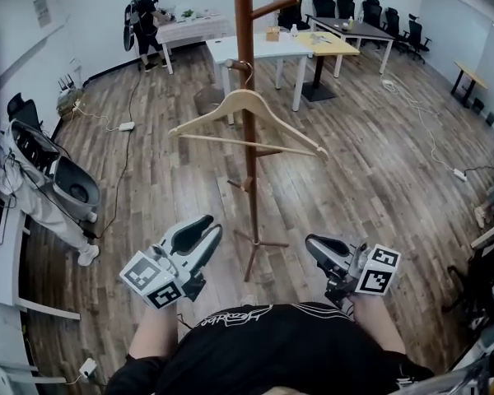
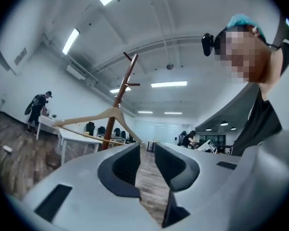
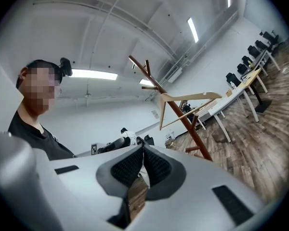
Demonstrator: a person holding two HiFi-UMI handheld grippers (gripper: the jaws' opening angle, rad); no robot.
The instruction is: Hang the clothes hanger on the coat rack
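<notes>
Since the clothes hanger (image 1: 210,113) already hangs by its hook on the coat rack (image 1: 251,196), against the pole, the step in hand appears to be withdrawal. The left gripper (image 1: 212,225), left of the rack's base, stands partly open and empty. The right gripper (image 1: 310,243), right of that base, is closed on nothing. Both should stay clear of the rack so the hook is not jarred loose.

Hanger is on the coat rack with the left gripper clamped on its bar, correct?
Not quite: the hanger hangs on the coat rack, but the left gripper is away from it, jaws apart and empty, as the head view shows.
</notes>
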